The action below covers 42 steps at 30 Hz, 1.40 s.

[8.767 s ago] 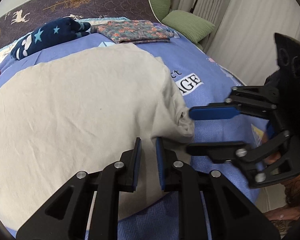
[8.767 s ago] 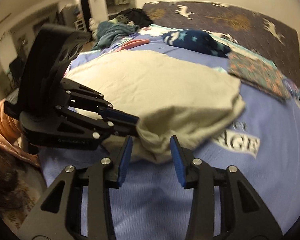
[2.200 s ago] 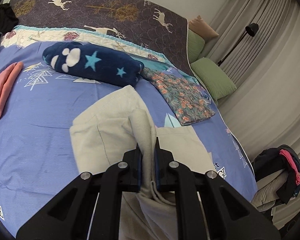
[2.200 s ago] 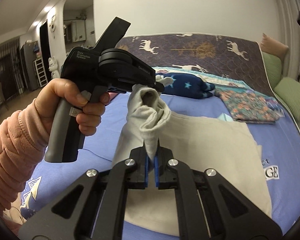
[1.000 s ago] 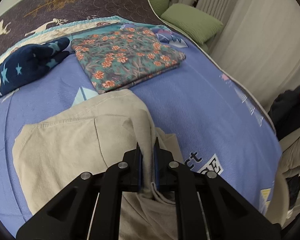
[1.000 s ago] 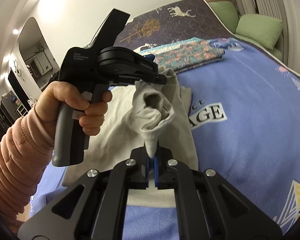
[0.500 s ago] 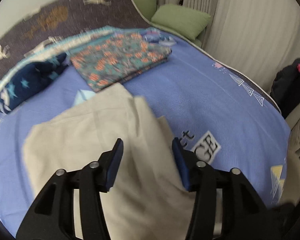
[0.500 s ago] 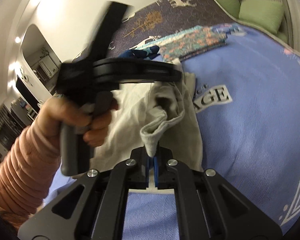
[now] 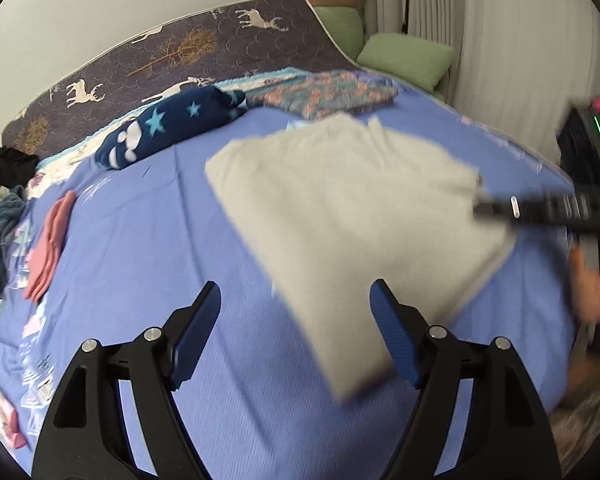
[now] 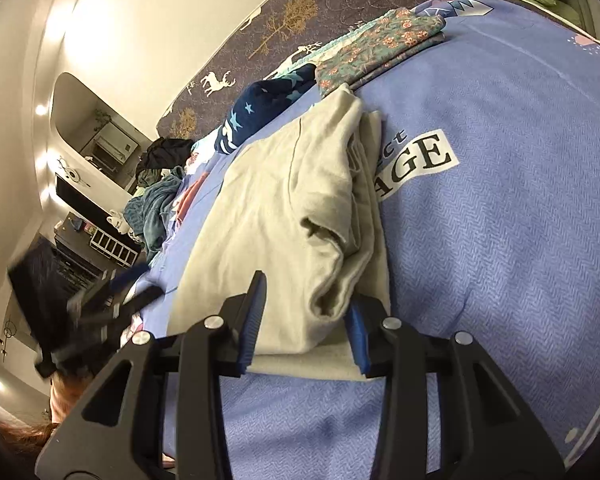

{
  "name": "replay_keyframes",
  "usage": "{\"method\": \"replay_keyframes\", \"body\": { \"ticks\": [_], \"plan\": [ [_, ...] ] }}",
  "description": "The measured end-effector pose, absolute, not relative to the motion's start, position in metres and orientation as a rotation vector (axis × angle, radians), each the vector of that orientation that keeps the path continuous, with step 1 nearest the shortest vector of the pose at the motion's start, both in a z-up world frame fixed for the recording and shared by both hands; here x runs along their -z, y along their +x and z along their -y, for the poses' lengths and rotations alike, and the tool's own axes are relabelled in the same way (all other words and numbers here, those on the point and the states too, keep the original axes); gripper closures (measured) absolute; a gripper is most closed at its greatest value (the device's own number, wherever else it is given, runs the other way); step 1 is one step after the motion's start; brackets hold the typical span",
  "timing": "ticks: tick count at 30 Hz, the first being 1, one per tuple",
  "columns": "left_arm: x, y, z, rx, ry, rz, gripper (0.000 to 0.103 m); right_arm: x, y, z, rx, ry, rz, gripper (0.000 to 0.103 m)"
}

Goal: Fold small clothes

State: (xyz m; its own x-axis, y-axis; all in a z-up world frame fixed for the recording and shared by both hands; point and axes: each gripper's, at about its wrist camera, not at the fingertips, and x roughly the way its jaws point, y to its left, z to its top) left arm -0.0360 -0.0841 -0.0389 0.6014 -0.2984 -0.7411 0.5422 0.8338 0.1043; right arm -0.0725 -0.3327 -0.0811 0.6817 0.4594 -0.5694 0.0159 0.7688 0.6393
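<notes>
Right wrist, claw (image 10: 304,320) opening, garment (image 10: 284,216) loose

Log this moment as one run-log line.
step: fold laid | beige cotton garment: folded on blue bedspread | left gripper: open, just opening, empty | right gripper: open, just opening, garment's folded edge between jaws, released

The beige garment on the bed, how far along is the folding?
Done: the beige garment lies folded over on the blue bedspread. In hand: both claws' jaws have just been opening, the left claw clear, the right claw straddling the near edge. Left: probably another fold.
</notes>
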Motion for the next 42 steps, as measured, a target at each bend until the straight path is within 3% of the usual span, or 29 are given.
{"method": "replay_keyframes", "body": {
  "ticks": [2, 3, 4, 7, 9, 11, 13, 15, 20, 26, 30, 35, 42],
  "plan": [
    [0.045, -0.051, 0.082, 0.511, 0.381, -0.784, 0.026, 0.081, -0.069, 0.332, -0.251, 0.652, -0.803, 0.074],
    [0.049, -0.061, 0.082, 0.526, 0.408, -0.777, 0.026, 0.081, -0.067, 0.332, -0.234, 0.646, -0.810, 0.085],
    [0.052, -0.066, 0.082, 0.533, 0.430, -0.766, 0.026, 0.082, -0.064, 0.333, -0.225, 0.644, -0.817, 0.090],
    [0.062, -0.073, 0.084, 0.509, 0.468, -0.749, 0.026, 0.083, -0.063, 0.334, -0.212, 0.646, -0.821, 0.093],
    [0.067, -0.068, 0.084, 0.476, 0.450, -0.774, 0.044, 0.080, -0.063, 0.332, -0.204, 0.634, -0.818, 0.093],
    [0.069, -0.060, 0.081, 0.479, 0.388, -0.823, 0.071, 0.078, -0.066, 0.331, -0.202, 0.628, -0.814, 0.094],
    [0.066, -0.060, 0.077, 0.512, 0.315, -0.843, 0.088, 0.073, -0.069, 0.330, -0.204, 0.627, -0.803, 0.096],
    [0.063, -0.068, 0.078, 0.504, 0.340, -0.813, 0.095, 0.066, -0.073, 0.329, -0.218, 0.634, -0.780, 0.097],
    [0.070, -0.078, 0.071, 0.496, 0.365, -0.838, 0.099, 0.058, -0.084, 0.332, -0.208, 0.661, -0.762, 0.098],
    [0.072, -0.083, 0.053, 0.482, 0.322, -0.861, 0.103, 0.101, -0.081, 0.339, -0.163, 0.705, -0.891, 0.097],
    [0.044, -0.081, 0.046, 0.520, 0.253, -0.772, 0.103, 0.077, -0.089, 0.336, -0.109, 0.574, -0.826, 0.082],
    [0.031, -0.061, 0.069, 0.566, 0.206, -0.689, 0.103, 0.044, -0.095, 0.321, -0.105, 0.426, -0.704, 0.081],
    [0.077, -0.025, 0.106, 0.547, 0.240, -0.856, 0.103, 0.046, -0.068, 0.289, -0.157, 0.309, -0.709, 0.082]
  ]
}}
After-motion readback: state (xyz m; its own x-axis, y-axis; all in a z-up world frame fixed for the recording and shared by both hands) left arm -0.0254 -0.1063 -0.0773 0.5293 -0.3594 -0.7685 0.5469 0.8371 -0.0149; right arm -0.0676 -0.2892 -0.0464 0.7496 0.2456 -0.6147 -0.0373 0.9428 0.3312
